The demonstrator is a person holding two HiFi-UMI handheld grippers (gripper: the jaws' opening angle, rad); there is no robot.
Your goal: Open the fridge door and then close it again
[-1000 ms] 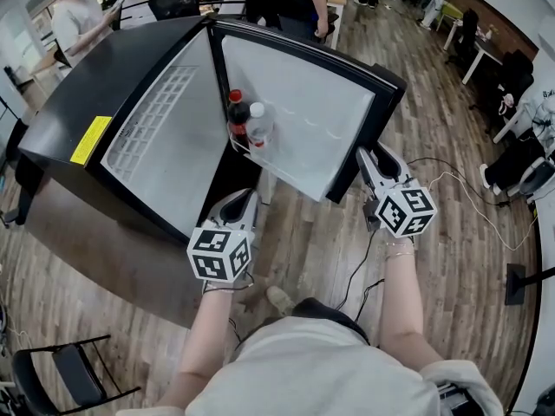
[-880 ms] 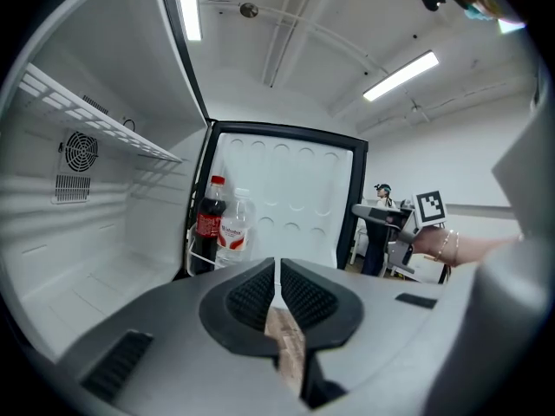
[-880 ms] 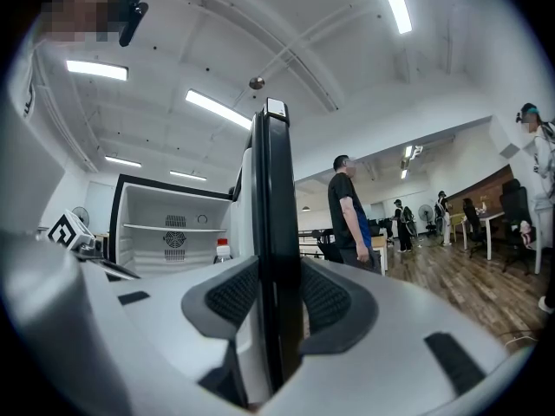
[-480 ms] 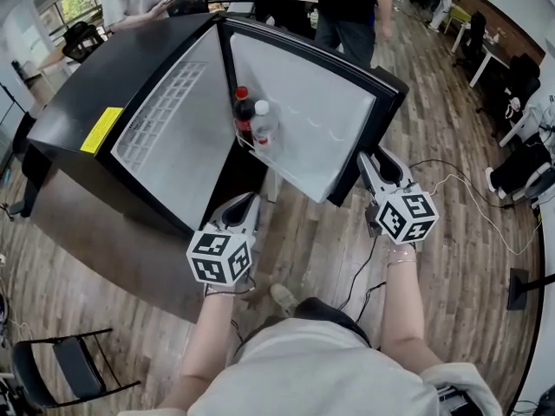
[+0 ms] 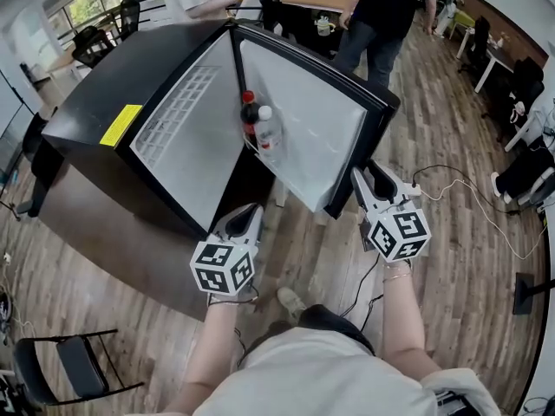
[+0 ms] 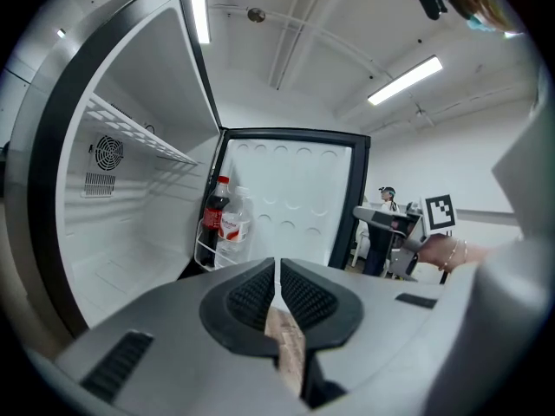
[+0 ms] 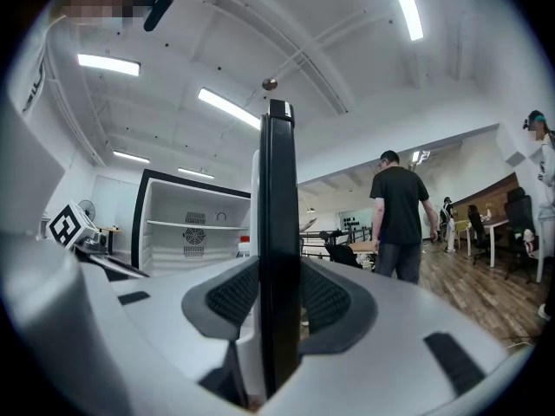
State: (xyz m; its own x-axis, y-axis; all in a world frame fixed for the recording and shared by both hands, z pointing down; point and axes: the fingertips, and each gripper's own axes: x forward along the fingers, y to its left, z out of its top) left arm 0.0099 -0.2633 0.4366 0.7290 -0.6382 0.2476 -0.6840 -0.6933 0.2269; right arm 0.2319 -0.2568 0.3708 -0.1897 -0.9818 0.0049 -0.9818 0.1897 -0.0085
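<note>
Black outside and white inside, the fridge [image 5: 104, 85] stands on the wooden floor [image 5: 451, 146] with its door wide open. The fridge door [image 5: 312, 120] swings out toward the person, and its free edge is at the right gripper [image 5: 368, 178].

In the right gripper view, the black edge of the door [image 7: 279, 189] runs upright between the two jaws, and both ribbed pads press against it, so the right gripper [image 7: 279, 297] is pinching the door edge. The left gripper [image 5: 251, 211] hangs in front of the open fridge, near the lower edge of the cabinet. In its own view, the left gripper [image 6: 277, 274] has its jaws pressed together, with nothing between them.

A cola bottle [image 5: 250, 115] with a red cap and a clear bottle [image 5: 267, 130] with a white cap stand side by side in the rack on the inner side of the door, near the hinge. A wire shelf [image 6: 143, 141] crosses the inside of the cabinet. A yellow label [image 5: 120, 124] sits on the black top of the fridge.

A person in a black shirt [image 5: 390, 7] stands behind the fridge. A black folding chair [image 5: 78, 367] is at the lower left of the head view, well apart from the fridge.
</note>
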